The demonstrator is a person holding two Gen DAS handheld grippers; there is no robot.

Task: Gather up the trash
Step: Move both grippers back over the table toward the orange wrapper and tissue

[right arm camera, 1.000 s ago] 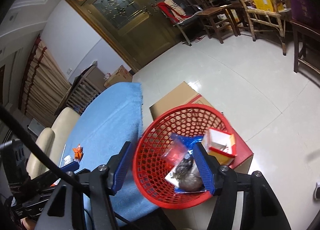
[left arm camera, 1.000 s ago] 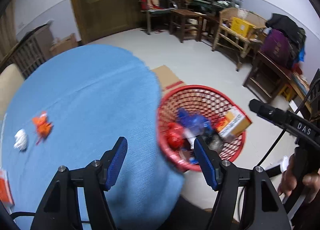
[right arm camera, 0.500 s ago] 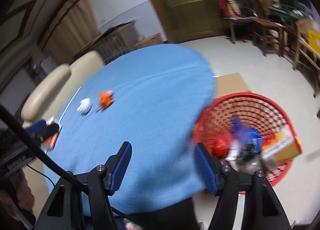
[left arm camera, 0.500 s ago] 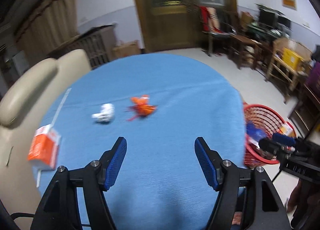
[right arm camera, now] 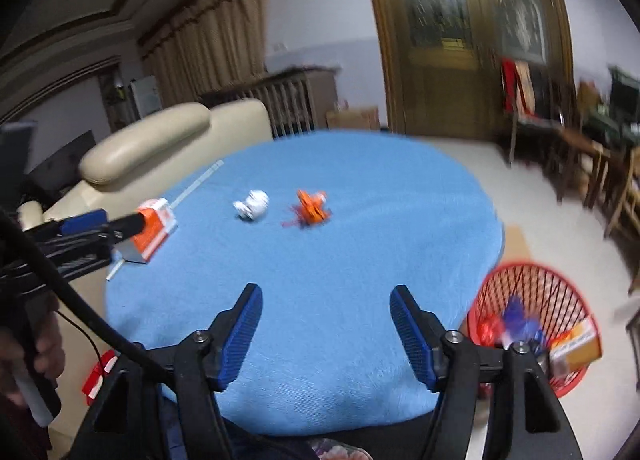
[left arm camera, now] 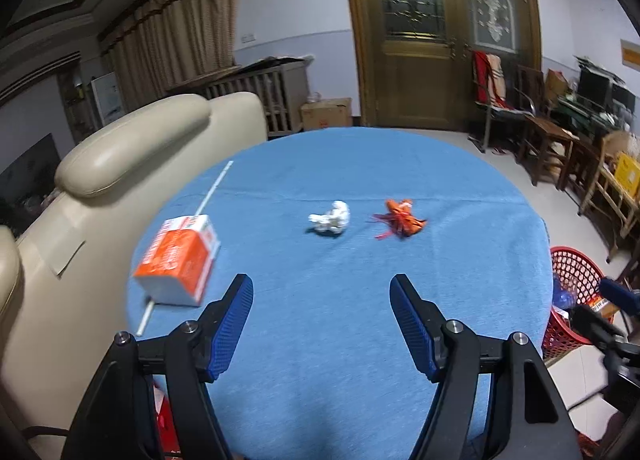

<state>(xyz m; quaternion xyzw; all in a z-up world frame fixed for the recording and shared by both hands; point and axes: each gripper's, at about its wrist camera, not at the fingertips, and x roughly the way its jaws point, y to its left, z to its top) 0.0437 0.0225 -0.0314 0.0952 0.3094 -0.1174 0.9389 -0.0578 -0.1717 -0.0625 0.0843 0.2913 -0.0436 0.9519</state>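
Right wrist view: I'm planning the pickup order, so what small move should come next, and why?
Probably ease the open, empty right gripper forward toward the orange wrapper. It lies loose on the blue tablecloth, the piece nearest the red basket; the white paper wad and orange carton sit further left.

This is a home living room: a cream leather sofa [left arm camera: 132, 148] beside a round table under a blue cloth [left arm camera: 360, 164], a carved wooden double door with frosted glass panels [left arm camera: 440, 32], beige pleated curtains [left arm camera: 176, 40], and dark wooden chairs [left arm camera: 536, 132] along the wall.
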